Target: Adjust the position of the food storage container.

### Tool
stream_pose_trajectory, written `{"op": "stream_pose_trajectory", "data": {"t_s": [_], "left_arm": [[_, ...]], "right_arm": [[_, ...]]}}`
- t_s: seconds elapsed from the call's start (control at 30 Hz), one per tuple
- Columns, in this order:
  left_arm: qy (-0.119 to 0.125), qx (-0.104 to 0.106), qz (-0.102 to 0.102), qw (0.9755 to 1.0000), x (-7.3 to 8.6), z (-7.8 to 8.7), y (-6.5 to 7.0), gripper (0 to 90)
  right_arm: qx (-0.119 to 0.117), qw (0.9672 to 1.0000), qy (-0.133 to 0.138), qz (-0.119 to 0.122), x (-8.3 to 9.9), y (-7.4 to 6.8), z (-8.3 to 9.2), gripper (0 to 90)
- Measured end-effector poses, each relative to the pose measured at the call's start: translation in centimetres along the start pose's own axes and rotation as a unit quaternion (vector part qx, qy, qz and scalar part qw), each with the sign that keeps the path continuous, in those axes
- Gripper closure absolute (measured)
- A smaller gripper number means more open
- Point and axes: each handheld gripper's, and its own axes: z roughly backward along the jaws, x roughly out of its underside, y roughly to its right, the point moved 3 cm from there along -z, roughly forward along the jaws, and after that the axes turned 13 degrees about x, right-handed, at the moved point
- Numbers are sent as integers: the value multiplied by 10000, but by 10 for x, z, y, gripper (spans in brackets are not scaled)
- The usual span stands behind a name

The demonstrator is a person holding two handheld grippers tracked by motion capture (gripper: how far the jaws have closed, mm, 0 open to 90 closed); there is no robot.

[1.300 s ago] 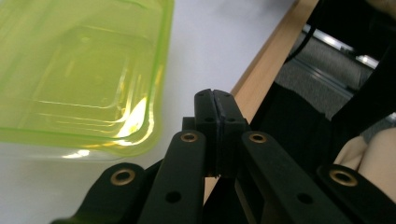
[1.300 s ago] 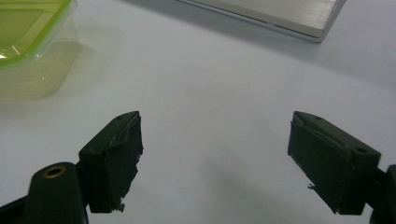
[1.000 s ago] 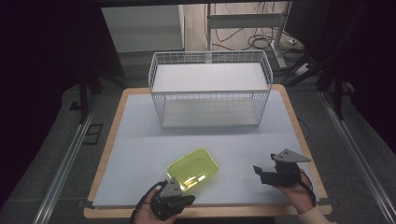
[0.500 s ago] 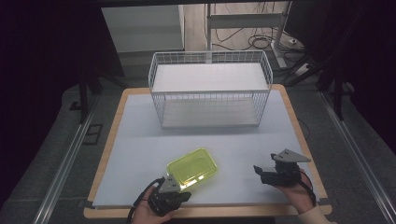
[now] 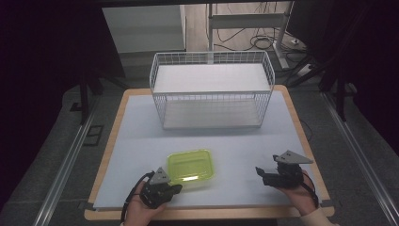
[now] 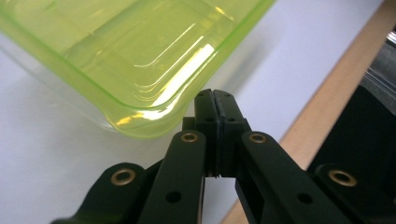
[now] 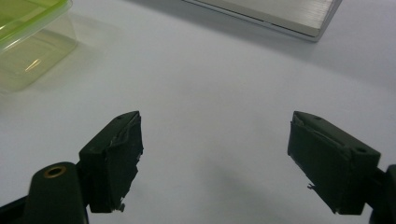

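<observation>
Where light glints, translucent lime-green container (image 5: 190,167), shallow, round-cornered

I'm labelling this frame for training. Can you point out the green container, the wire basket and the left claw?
green container (image 5: 190,165), high view, its lid.
wire basket (image 5: 211,57), high view, its back rim.
left claw (image 6: 215,100), left gripper view, its closed tips.

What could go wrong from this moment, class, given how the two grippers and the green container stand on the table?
1. The left gripper has its jaws shut together at a corner of the green container; whether they pinch the rim is unclear. A thin corner hold could slip or tip the container.
2. The container lies near the table's front edge, so a stray pull might drag it off.
3. The right gripper is open and apart, giving no support.
</observation>
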Motion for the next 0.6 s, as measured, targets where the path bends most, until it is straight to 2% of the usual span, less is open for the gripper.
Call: {"op": "stream_pose_trajectory", "data": {"t_s": [0.17,0.27,0.37,0.4,0.43,0.47,0.5,0.6], "left_arm": [[27,-19,77,10000,-3,1,-9,900],[58,-17,93,9999,-2,2,-10,900],[127,71,125,9998,-3,5,-8,900],[249,215,103,9994,-4,11,-3,900],[249,215,103,9994,-4,11,-3,900],[424,208,54,9989,-7,19,1,900],[424,208,54,9989,-7,19,1,899],[674,63,77,9977,-11,32,-5,899]], "right_arm": [[5,10000,-26,16,1,0,-1,180],[21,10000,-25,23,1,0,-1,181],[32,10000,-21,24,1,1,-1,181],[33,10000,-18,17,1,1,-1,181],[33,10000,-18,17,1,1,-1,181],[35,10000,-16,15,1,1,-1,181],[42,10000,-11,18,1,1,-1,181],[43,10000,-15,18,1,1,-1,180]]}}
